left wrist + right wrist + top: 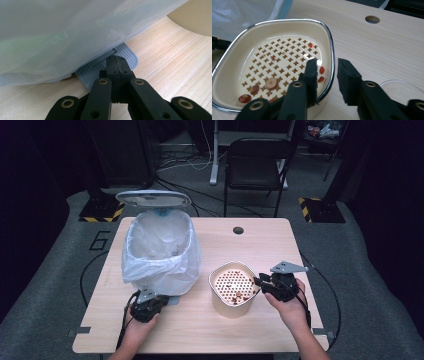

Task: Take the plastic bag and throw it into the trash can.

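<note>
Now right tongs (pixel 325 75) straddle the strainer's rim (pixel 331 53).

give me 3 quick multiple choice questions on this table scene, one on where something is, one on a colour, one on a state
1. Where does the bin with the white bag stand relative to the cream bowl?
A. on the bowl's left in the high view
B. on the bowl's right
C. inside the bowl

2. What colour is the pedal under the left gripper?
A. red
B. grey
C. yellow

3. How does the right gripper stand at the bowl's rim?
A. shut, far from the bowl
B. lying flat on the table
C. one jaw inside the rim, one outside, a gap showing

Key: 1 A, the high view shows the bin on the left of the table with the bowl to its right. 2 B, the ribbed pedal looks grey in the left gripper view. 3 C, the right gripper view shows the rim between the parted jaws.
</note>
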A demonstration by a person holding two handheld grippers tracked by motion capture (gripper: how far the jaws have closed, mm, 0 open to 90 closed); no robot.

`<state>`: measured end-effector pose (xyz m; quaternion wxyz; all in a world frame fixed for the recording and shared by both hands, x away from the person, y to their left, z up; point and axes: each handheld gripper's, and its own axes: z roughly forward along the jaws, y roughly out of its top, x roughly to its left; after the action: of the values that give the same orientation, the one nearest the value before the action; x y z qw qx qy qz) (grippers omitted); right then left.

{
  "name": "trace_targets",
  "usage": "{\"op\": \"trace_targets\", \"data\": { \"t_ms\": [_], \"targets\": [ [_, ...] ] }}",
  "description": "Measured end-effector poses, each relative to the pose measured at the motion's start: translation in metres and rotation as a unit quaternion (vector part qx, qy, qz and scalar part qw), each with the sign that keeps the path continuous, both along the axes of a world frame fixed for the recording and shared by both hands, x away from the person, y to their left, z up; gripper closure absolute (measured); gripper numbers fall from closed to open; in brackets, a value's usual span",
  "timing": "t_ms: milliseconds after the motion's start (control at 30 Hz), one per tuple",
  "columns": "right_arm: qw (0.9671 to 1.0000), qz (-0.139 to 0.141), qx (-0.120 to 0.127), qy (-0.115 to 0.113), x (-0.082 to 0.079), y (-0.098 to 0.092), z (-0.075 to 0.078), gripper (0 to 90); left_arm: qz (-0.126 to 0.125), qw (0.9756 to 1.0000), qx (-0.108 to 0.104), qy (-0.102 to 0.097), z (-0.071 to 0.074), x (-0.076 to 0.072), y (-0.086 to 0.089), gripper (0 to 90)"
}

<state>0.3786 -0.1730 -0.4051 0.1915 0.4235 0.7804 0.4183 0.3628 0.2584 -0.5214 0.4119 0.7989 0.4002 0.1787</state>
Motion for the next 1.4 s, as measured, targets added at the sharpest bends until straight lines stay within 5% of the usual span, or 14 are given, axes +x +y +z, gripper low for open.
{"op": "trace_targets", "data": {
  "t_ms": [367, 567, 1400],
  "targets": [
    [0.9977, -0.05, 0.029, -0.037, -0.003, -0.016, 0.006, 38.6, 0.001, 1.0, -0.001, 0.001, 0.0, 0.0, 0.0, 90.0],
    [0.9953, -0.075, 0.013, -0.059, -0.002, -0.029, 0.003, 23.3, 0.001, 1.0, -0.001, 0.001, 0.0, 0.0, 0.0, 90.0],
    [0.9919, -0.122, -0.005, -0.034, 0.007, -0.059, -0.049, 11.7, 0.002, 1.0, -0.002, 0.002, 0.0, 0.0, 0.0, 90.0]
  ]
}}
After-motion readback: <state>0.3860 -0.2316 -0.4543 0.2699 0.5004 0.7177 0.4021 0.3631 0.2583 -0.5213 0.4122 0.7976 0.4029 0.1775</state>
